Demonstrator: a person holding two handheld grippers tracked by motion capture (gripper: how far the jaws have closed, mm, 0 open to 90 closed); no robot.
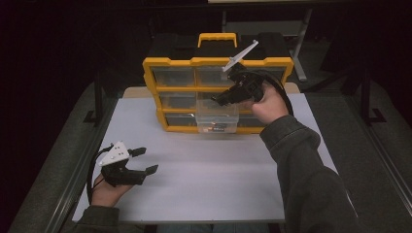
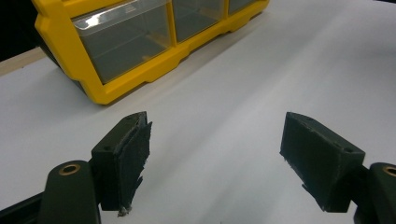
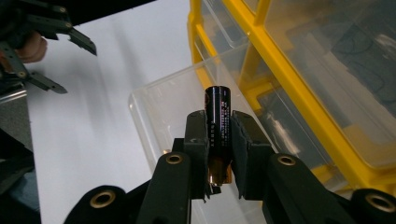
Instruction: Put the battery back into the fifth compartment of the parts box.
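Battery (image 3: 218,122) clamped in right tool (image 3: 219,140), long axis along jaws, over pulled-out drawer (image 3: 163,102), left tool (image 2: 215,154) open, empty.

table: white top (image 1: 204,179) | floor: grey carpet (image 1: 384,121) | room: dark | behind: metal table legs (image 1: 299,53)

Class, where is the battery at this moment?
The battery is clamped in the right tool, held above the pulled-out clear drawer of the yellow organizer, at the high view's centre-right.
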